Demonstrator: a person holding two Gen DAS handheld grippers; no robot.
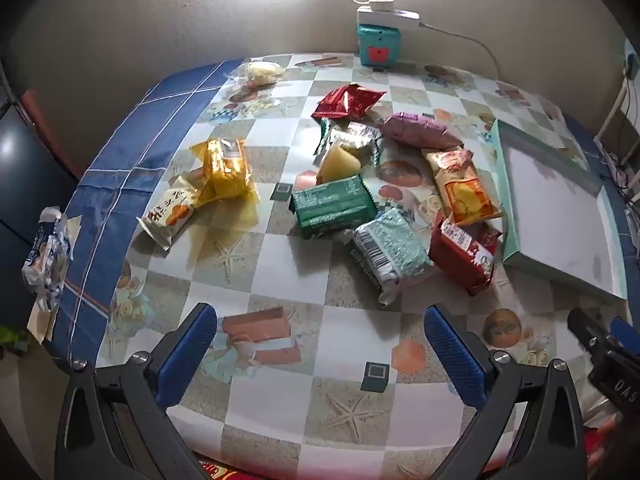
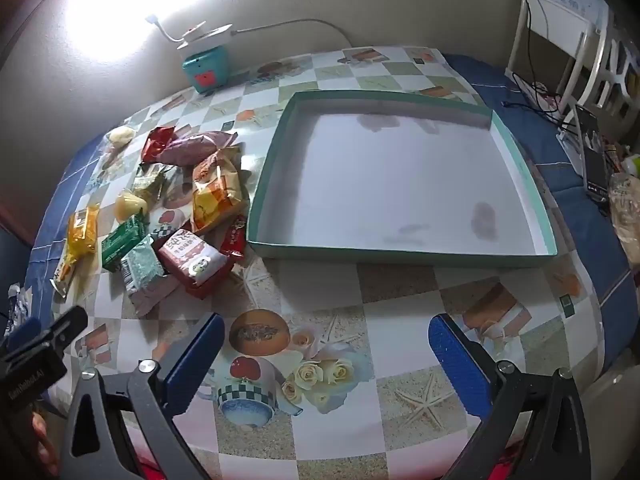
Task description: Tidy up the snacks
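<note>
Both tools gape wide and grip nothing: the left tool (image 1: pixel 320 344) faces the snack pile (image 1: pixel 384 192), whose dark green packet (image 1: pixel 334 205) lies crosswise to its fingers; the right tool (image 2: pixel 326 350) faces the shallow teal box (image 2: pixel 400 254) just beyond.

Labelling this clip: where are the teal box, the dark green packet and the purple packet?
teal box (image 2: pixel 400 256), right wrist view, near wall.
dark green packet (image 1: pixel 334 204), left wrist view, middle of its top face.
purple packet (image 1: pixel 420 131), left wrist view, middle.
</note>
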